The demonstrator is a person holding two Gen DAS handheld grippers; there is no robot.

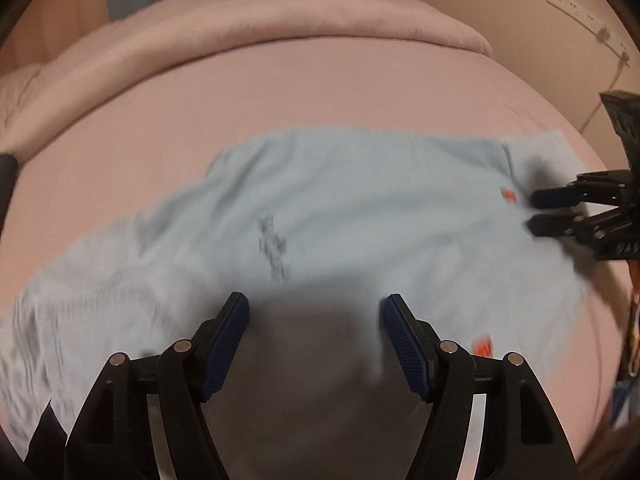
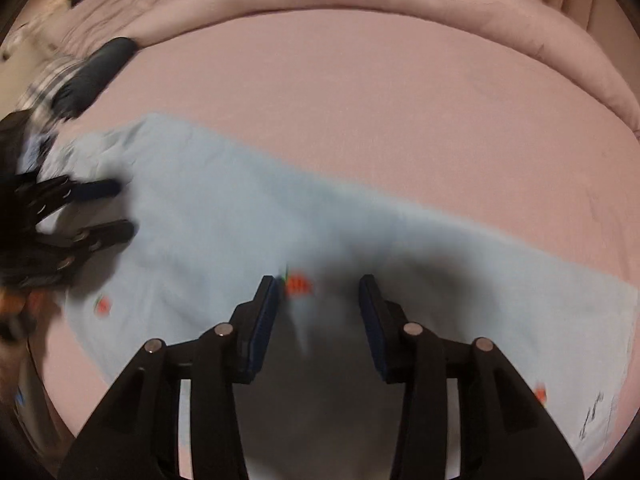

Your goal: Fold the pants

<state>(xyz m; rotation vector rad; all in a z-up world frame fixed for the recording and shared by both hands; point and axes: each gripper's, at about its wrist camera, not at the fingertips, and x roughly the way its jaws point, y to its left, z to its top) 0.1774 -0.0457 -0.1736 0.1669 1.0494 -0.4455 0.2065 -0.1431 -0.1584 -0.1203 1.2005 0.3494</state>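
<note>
Both grippers, left [image 1: 314,312] and right [image 2: 319,292], are held open over the pale blue pants [image 1: 360,200], nothing gripped; only one layer might be pinched, skewing the fold.

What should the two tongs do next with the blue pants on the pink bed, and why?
Probably lower and pinch the fabric. Both the left tongs and the right tongs hover open above the light blue pants, with nothing between their pads. The pants lie spread flat on the pink bed, not yet folded, so a grip likely has to come before any fold. The blur hides exact edges.
</note>
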